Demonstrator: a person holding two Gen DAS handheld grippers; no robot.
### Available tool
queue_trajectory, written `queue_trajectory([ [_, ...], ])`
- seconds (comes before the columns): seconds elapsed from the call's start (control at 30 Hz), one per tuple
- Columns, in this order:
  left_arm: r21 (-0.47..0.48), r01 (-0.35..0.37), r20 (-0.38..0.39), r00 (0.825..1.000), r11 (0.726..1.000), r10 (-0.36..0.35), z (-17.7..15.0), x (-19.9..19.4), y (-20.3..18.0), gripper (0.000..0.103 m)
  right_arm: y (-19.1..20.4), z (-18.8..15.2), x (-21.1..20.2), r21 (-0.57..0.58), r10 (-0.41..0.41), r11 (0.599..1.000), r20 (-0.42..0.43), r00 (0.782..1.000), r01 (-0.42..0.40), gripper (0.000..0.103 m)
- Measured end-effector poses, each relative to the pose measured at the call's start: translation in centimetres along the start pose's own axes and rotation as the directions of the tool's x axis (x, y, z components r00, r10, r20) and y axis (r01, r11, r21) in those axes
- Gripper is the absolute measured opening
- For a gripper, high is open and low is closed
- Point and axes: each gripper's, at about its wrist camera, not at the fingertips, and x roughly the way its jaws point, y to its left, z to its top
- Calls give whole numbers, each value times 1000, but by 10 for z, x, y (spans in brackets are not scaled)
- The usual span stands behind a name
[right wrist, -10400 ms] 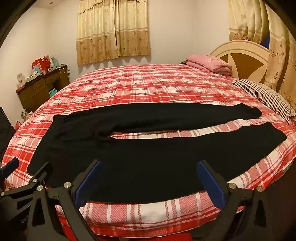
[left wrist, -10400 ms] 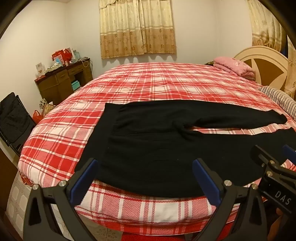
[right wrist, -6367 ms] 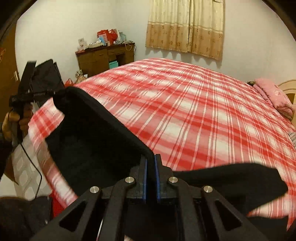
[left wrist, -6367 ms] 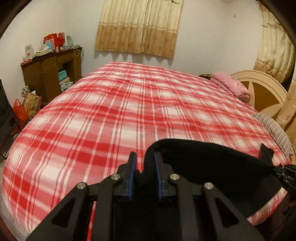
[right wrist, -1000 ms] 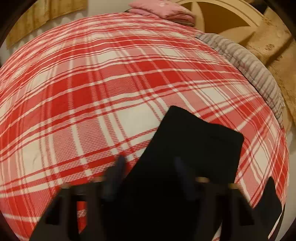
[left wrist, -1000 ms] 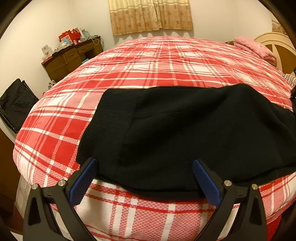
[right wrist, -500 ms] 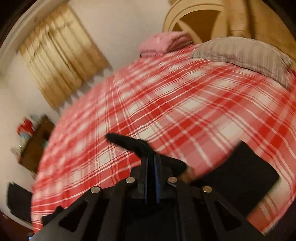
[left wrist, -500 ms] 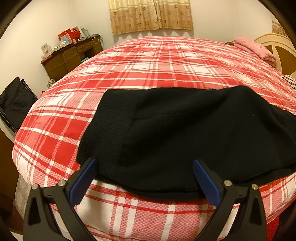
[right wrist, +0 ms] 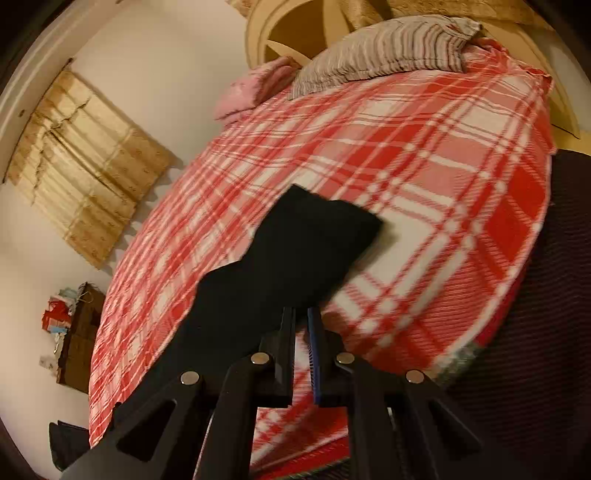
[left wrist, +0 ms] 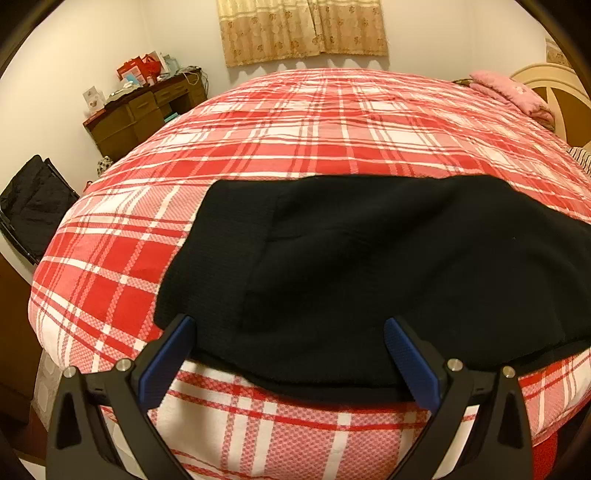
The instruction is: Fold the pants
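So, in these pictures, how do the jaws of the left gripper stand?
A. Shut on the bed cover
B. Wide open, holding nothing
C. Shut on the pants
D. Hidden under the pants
B: the left gripper has its jaws spread far apart at the near edge of the black pants, with nothing between them.

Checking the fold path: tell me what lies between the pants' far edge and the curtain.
Only bare plaid bedspread lies between the pants and the curtain, seen in the left wrist view.
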Motion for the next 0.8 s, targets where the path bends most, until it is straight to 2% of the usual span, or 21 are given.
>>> queue_trajectory([
  [0.1, 0, -13, -1, 1000, 1000, 13, 2, 0, -1, 103, 2, 7, -18, -40, -13, 999, 78, 997, 16, 8],
  [0.17, 10, -27, 0, 1000, 1000, 27, 2, 1, -3, 103, 4, 13, -24, -56, -3, 998, 109, 994, 10, 20],
  [0.23, 8, -31, 0, 1000, 999, 31, 3, -1, -3, 103, 4, 15, -28, -46, -7, 999, 140, 990, 13, 74],
  [0.27, 4, -30, 1, 1000, 1000, 30, 4, -2, -2, 103, 4, 15, -30, -42, 0, 999, 168, 986, 7, 77],
  [0.33, -5, -23, 6, 1000, 1000, 23, 6, -7, -1, 103, 10, 9, -34, -74, 26, 997, 193, 981, -12, 77],
  [0.37, -17, -18, 12, 1000, 1000, 18, 7, -10, 1, 103, 23, 4, -33, -127, 37, 992, 201, 979, -12, 77],
  [0.4, -29, -14, 17, 1000, 999, 15, 8, -13, 2, 103, 32, -1, -34, -166, 42, 986, 196, 980, -9, 64],
  [0.43, -43, -6, 26, 1000, 999, 7, 10, -16, 4, 103, 48, -7, -28, -219, 48, 976, 164, 985, -11, 39],
  [0.47, -56, 4, 40, 999, 998, -2, 12, -21, 6, 103, 62, -15, -22, -256, 68, 966, 119, 991, -35, 30],
  [0.57, -57, 7, 84, 996, 998, -2, 16, -33, 9, 103, 96, -45, -6, -321, 166, 934, 0, 986, -157, 27],
  [0.63, -42, -6, 89, 996, 999, 10, 15, -35, 9, 103, 130, -76, 14, -388, 198, 893, -120, 973, -229, 27],
  [0.73, -25, -29, 80, 996, 999, 31, 6, -29, 18, 103, 165, -119, 35, -458, 199, 840, -242, 950, -293, 27],
  [0.8, -38, -49, 55, 997, 998, 51, 1, -19, 29, 103, 175, -147, 49, -484, 162, 821, -313, 936, -304, 27],
])
